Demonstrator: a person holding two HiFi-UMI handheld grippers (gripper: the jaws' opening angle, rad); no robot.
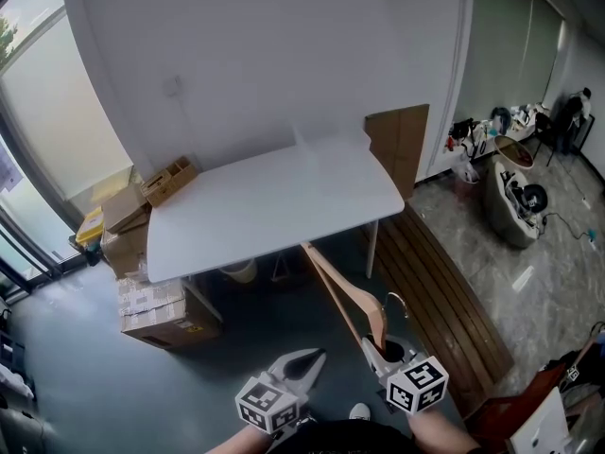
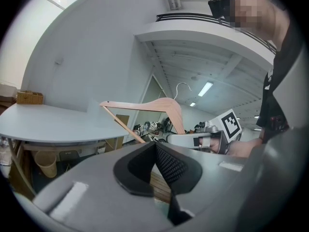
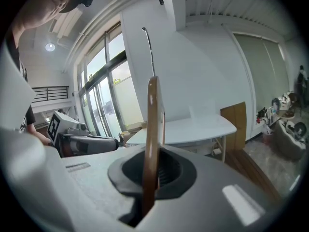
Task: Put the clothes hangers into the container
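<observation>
One wooden hanger (image 1: 345, 291) is all you carry right now. In the head view, your right gripper (image 1: 378, 346) holds it low in front of the white table (image 1: 284, 201), and the hanger's long arm points up toward the table's near edge. Your left gripper (image 1: 310, 357) hangs just beside it. A small wooden box (image 1: 168, 180) sits on the table's left corner, cardboard boxes (image 1: 156, 305) stand on the floor left of the table, and a pale bin (image 1: 238, 270) peeks out from under it. I can't tell which one is the container. In the left gripper view, the tongs are pressed together with nothing between them. In the right gripper view, the tongs squeeze the hanger's thin wooden edge, and its wire hook sticks up above. I think you are on the carrying step. Next you need to find the container, turn the hanger so it fits, then let go. The wall behind the table is white and the floor is dark grey.
</observation>
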